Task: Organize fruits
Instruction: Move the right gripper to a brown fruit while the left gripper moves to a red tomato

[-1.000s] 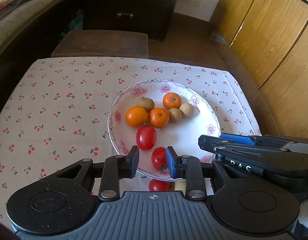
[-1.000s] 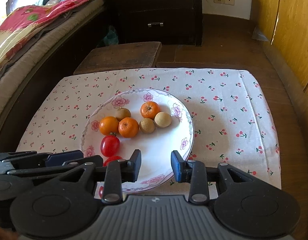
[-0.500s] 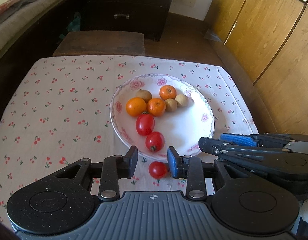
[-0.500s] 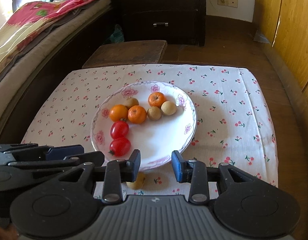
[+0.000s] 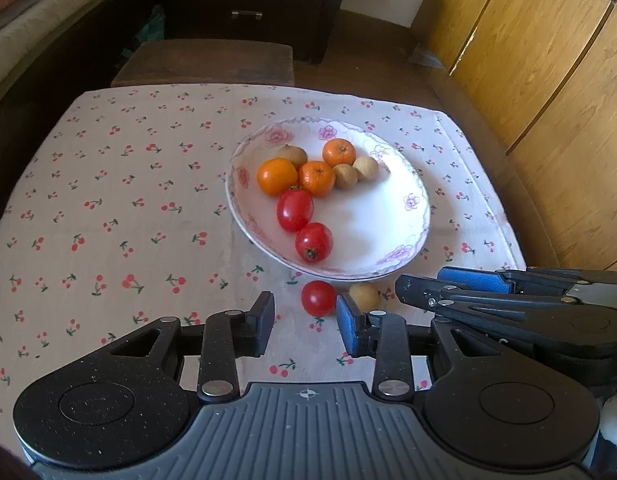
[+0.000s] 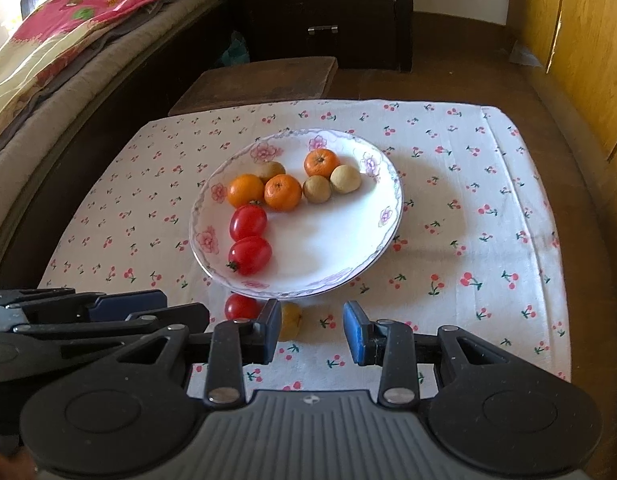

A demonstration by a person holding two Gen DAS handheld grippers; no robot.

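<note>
Most of the table is bare cherry-print cloth [image 5: 108, 208] — flat, matte, open on the left and right of the plate, its far edge falling off toward a dark wooden stool [image 6: 260, 80]. Left of centre sits the round white plate [image 6: 328, 248], glossy with a floral rim, shallow. It holds three dimpled oranges [image 6: 283, 192], three dull tan round fruits [image 6: 345, 179] and two smooth red tomatoes [image 6: 249, 255] at its left side; its right half is bare. Just off the plate's near rim, on the cloth, lie a loose tomato [image 5: 318, 298] and a loose tan fruit [image 5: 364, 297], touching or nearly so. The left gripper [image 5: 305, 322] — jaws just widening, a moderate gap — has nothing between its pads. The right gripper [image 6: 311, 330] stands narrowly parted and empty.
</note>
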